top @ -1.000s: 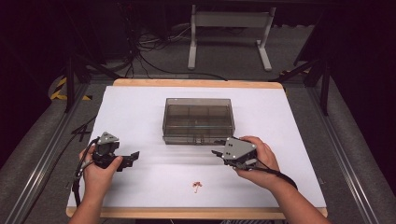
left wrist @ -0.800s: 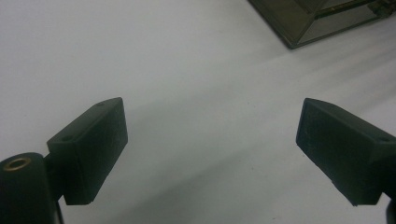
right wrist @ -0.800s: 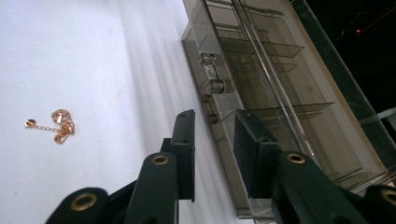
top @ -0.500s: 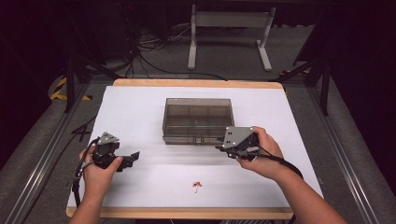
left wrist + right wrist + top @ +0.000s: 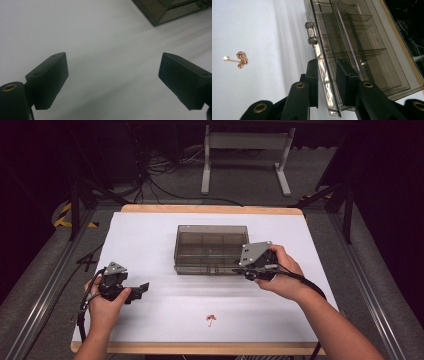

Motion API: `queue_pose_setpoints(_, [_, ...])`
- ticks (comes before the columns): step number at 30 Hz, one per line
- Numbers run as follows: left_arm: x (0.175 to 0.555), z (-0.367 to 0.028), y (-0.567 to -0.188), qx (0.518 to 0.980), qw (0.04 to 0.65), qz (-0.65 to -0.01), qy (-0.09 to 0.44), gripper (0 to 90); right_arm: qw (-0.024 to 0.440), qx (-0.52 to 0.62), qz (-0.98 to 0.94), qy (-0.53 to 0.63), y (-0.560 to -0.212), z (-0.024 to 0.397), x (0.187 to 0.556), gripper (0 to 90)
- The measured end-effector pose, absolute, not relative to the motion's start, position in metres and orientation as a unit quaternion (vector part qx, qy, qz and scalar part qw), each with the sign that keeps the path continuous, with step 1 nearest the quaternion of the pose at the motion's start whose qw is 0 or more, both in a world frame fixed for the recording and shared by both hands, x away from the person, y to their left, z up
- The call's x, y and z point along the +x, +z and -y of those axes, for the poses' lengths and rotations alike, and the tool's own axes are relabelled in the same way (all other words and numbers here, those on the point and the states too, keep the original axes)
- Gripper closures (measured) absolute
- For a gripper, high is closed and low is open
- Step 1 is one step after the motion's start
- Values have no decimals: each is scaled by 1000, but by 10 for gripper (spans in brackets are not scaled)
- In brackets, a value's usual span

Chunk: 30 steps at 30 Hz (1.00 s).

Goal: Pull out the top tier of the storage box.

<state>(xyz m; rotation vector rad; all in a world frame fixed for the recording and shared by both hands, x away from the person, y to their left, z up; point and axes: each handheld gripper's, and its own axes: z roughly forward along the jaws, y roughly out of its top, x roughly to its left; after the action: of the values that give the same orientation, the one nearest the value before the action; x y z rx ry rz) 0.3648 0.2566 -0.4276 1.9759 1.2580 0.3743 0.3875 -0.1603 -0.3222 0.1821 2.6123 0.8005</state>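
Note:
A smoky clear compartment box (image 5: 210,247) stands at mid-table with its lid down or barely raised. My right gripper (image 5: 239,269) is at the box's front right corner. In the right gripper view its jaws (image 5: 327,75) straddle the lid's front lip (image 5: 325,82). They have just closed in and now press on the lip from both sides. Two small latch knobs (image 5: 310,32) sit farther along that edge. A small gold chain (image 5: 211,319) lies loose on the white table, also seen as the chain (image 5: 238,59). My left gripper (image 5: 142,289) rests open at the front left, jaws (image 5: 112,75) wide apart with nothing between them.
The white table top (image 5: 150,235) has a wooden rim all round. A corner of the box (image 5: 170,10) shows at the top right of the left gripper view. Black floor, cables and a metal stand lie beyond the far edge.
My right hand has moved right and up along the box front to its right corner, and its jaws have narrowed onto the lid lip. The left hand has stayed put.

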Motion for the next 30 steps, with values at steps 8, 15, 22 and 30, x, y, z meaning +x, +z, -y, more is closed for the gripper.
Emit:
queue_pose_setpoints(8, [365,-257,-428,772,376,-492,145,99,187,61,-942,270,-323,157,397,727])
queue_pose_setpoints(15, [365,-257,-428,772,377,-491,144,99,168,62,-950,257,-327,156,405,721])
queue_pose_setpoints(22, [365,-258,-427,773,376,-491,143,99,151,68,-955,246,-332,156,413,721])
queue_pose_setpoints(30, [364,-258,-427,772,377,-491,145,99,140,62,-963,222,-340,152,419,728])
